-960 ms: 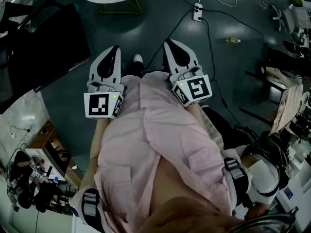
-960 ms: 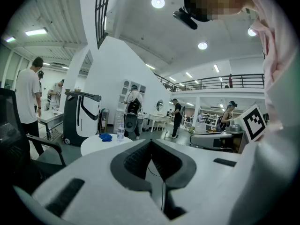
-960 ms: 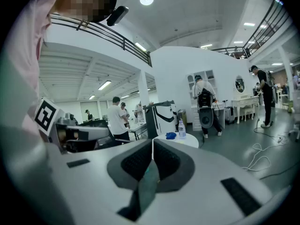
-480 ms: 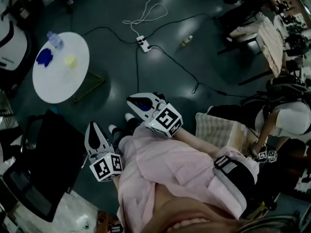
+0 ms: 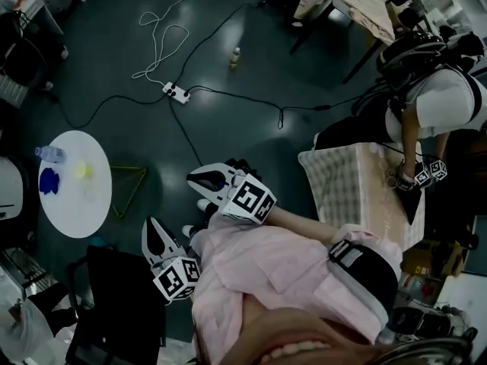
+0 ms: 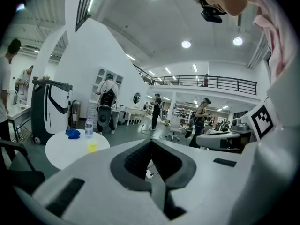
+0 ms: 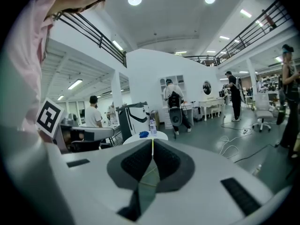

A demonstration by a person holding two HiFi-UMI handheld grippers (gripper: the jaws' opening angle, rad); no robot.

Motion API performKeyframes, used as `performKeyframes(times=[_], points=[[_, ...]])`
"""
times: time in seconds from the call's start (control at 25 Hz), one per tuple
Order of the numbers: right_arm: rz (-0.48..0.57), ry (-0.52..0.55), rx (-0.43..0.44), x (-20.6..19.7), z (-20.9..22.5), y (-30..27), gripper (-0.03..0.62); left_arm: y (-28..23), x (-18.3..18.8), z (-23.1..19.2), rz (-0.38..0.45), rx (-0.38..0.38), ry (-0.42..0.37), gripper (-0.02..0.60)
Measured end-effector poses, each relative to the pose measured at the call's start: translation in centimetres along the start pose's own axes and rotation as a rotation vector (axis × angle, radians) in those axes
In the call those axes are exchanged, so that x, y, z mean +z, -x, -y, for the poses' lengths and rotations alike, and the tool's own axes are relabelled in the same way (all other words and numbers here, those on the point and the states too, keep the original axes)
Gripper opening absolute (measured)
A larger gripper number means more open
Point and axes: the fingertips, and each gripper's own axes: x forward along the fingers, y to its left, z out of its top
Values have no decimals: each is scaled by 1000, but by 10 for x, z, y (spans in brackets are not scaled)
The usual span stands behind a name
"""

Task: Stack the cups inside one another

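On the round white table [image 5: 76, 204], far left in the head view, stand a small yellow cup [image 5: 83, 171], a blue thing [image 5: 49, 179] whose shape I cannot make out, and a clear bottle [image 5: 47, 153]. My left gripper [image 5: 151, 223] and right gripper [image 5: 195, 178] are held in front of the pink shirt, both shut and empty, well short of the table. Past my left gripper [image 6: 151, 140], the left gripper view shows the yellow cup [image 6: 92, 146] and the blue thing [image 6: 72, 133]. The blue thing [image 7: 143, 134] also shows just above my right gripper [image 7: 152, 140].
A power strip [image 5: 176, 92] with cables and a small bottle [image 5: 236, 55] lie on the dark floor. A pale crate [image 5: 358, 188] and a bending person [image 5: 434, 105] are at the right. A black chair [image 5: 114, 310] stands close by at lower left.
The head view has swung round: the white table went from the top edge to the far left. Both grippers stayed shut in front of the body, and the right one now leads.
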Motion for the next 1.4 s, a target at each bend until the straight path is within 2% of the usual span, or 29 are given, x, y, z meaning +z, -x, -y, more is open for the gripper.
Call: performKeyframes(times=[0.2, 0.52, 0.68, 0.92, 1.24, 1.4], points=[[-5, -8, 9, -4, 0, 2, 32, 3, -1, -4, 7, 20, 20, 16], [52, 43, 56, 9, 2, -9, 34, 5, 18, -21, 121, 87, 16, 15], [80, 33, 52, 15, 3, -12, 34, 6, 25, -22, 122, 98, -8, 15], [106, 7, 18, 16, 17, -5, 34, -3, 27, -10, 123, 67, -34, 15], [112, 12, -6, 13, 28, 6, 34, -7, 25, 1, 140, 47, -26, 15], [109, 1, 28, 14, 30, 29, 34, 11, 21, 24, 130, 78, -43, 15]])
